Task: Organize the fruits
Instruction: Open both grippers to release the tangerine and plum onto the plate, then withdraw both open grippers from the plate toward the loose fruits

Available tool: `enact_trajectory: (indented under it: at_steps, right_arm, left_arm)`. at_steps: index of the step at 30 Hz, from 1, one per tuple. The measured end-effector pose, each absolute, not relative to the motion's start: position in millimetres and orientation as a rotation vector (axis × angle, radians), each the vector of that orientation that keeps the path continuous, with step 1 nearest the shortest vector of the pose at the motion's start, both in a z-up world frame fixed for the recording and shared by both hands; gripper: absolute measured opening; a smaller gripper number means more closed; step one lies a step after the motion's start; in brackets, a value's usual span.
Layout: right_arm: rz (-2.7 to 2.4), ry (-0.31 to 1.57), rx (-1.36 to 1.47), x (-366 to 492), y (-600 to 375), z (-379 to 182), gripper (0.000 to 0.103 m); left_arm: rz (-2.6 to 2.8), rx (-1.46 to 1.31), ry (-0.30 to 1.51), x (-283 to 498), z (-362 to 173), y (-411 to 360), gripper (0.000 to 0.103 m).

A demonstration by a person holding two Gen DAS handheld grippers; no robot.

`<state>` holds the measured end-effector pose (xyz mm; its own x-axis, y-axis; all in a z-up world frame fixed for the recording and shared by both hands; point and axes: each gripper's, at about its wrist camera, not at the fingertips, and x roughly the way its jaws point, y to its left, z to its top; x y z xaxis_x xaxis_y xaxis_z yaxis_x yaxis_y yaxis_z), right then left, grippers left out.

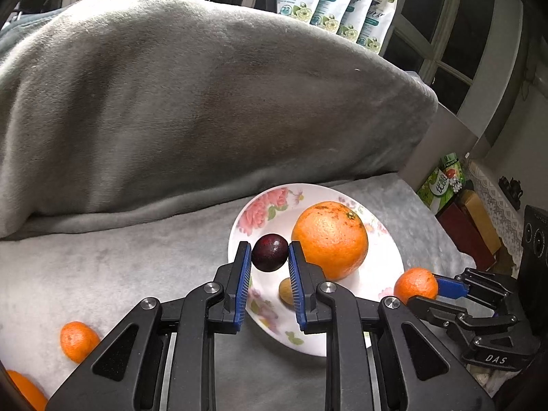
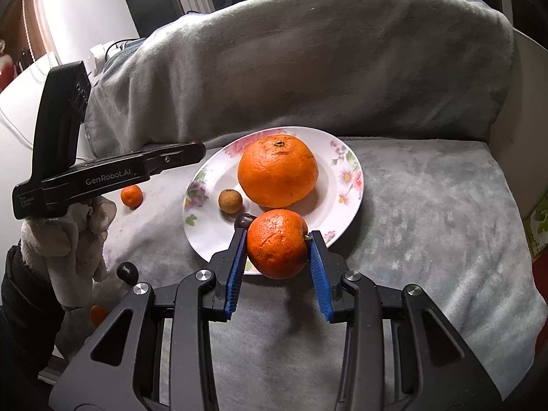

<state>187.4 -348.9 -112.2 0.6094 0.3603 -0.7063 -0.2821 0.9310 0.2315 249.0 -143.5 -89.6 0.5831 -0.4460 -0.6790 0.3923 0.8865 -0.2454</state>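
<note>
Gripping a dark plum (image 1: 270, 252) between their blue pads, the left tongs (image 1: 267, 257) are closed tight on it above the near part of a floral plate (image 1: 387, 275), which sits on a grey blanket (image 1: 137, 253) spread over a cushioned seat. The right tongs (image 2: 278, 245) are closed partway on a mandarin (image 2: 276, 243), clamped from both sides over the plate's near rim. On the plate lie a large orange (image 2: 278, 170), a small brown round fruit (image 2: 230, 200) and a dark fruit (image 2: 244, 220) partly hidden behind the mandarin. Off the plate to the left rest a small mandarin (image 2: 131, 196) and another dark fruit (image 2: 127, 271). A gloved hand (image 2: 68, 243) holds the left tool.
</note>
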Motion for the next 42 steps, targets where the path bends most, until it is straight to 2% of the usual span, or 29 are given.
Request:
enact_trajectory:
  at_steps: [5, 6, 7, 9, 10, 13, 15, 20, 42]
  right_arm:
    - [0.369, 0.831, 0.081, 187, -345, -111, 0.038]
    - [0.363, 0.828, 0.075, 187, -344, -111, 0.041]
    - [0.359, 0.823, 0.071, 186, -344, -110, 0.045]
    - [0.354, 0.794, 0.067, 183, -344, -106, 0.069]
    - [0.356, 0.780, 0.064, 182, -344, -104, 0.072]
    - [0.363, 0.755, 0.048, 178, -344, -98, 0.079]
    - [0.368, 0.743, 0.041, 176, -343, -96, 0.088]
    - [0.393, 0.727, 0.023, 170, -339, -92, 0.096]
    - [0.403, 0.730, 0.027, 156, -322, -83, 0.096]
  left_arm:
    - [-0.498, -0.060, 0.802, 248, -88, -145, 0.021]
    - [-0.498, -0.057, 0.799, 248, -88, -146, 0.026]
    - [-0.497, -0.056, 0.797, 247, -87, -146, 0.036]
    - [-0.496, -0.060, 0.787, 247, -85, -145, 0.050]
    - [-0.494, -0.065, 0.783, 246, -84, -144, 0.058]
    - [-0.477, -0.084, 0.782, 248, -82, -142, 0.074]
    - [-0.472, -0.088, 0.784, 248, -80, -142, 0.076]
    - [-0.468, -0.071, 0.790, 246, -77, -146, 0.081]
    - [-0.464, -0.046, 0.708, 216, -49, -140, 0.081]
